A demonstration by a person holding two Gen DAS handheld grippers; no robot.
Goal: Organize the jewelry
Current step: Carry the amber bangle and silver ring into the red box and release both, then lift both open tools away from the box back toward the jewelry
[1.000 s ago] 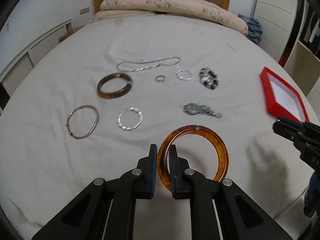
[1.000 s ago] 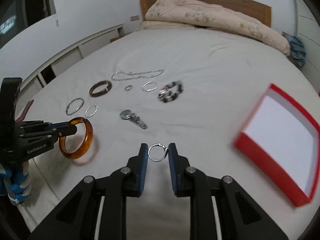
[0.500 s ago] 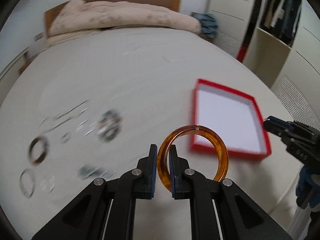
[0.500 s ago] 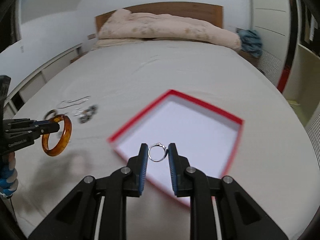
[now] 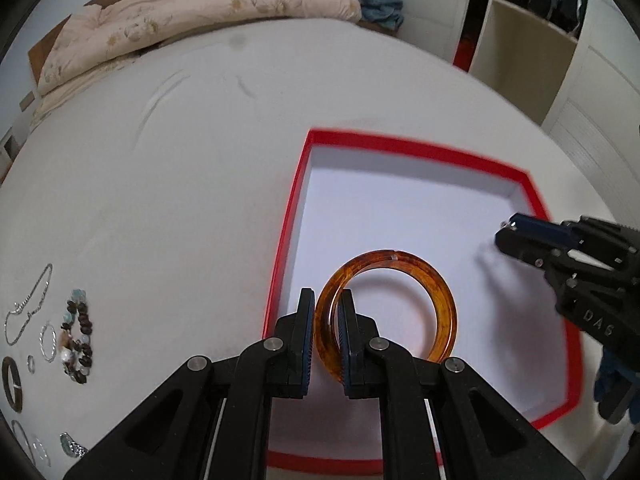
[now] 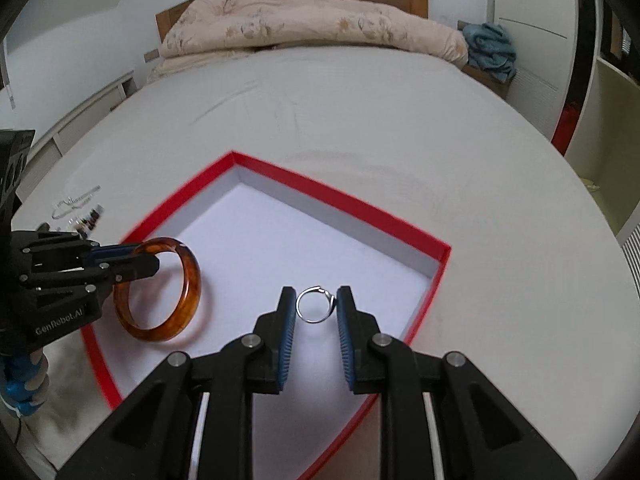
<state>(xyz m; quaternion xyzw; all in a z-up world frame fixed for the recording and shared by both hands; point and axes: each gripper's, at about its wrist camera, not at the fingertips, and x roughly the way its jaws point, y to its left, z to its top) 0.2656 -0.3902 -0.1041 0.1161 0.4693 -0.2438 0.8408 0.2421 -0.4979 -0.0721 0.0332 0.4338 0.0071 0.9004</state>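
My left gripper [image 5: 325, 324] is shut on an amber bangle [image 5: 440, 292] and holds it over the left part of the red box [image 5: 416, 148] with a white floor. In the right wrist view the bangle [image 6: 188, 276] hangs from the left gripper [image 6: 140, 260] just above the box floor. My right gripper [image 6: 317, 312] is shut on a thin silver ring [image 6: 316, 304] over the box's near right part [image 6: 438, 276]. It also shows in the left wrist view [image 5: 508, 236] at the box's right side.
Several pieces lie on the white bed sheet at the far left: a bead bracelet [image 5: 78, 336], a silver chain [image 5: 28, 308], a silver hoop [image 5: 49, 336], a dark bangle [image 5: 11, 384]. A folded quilt [image 6: 312, 24] lies at the headboard. Wardrobe shelves [image 5: 532, 36] stand right.
Both grippers swung right from the jewelry spread to above the red box, each carrying its piece. The box now fills the middle of both views.
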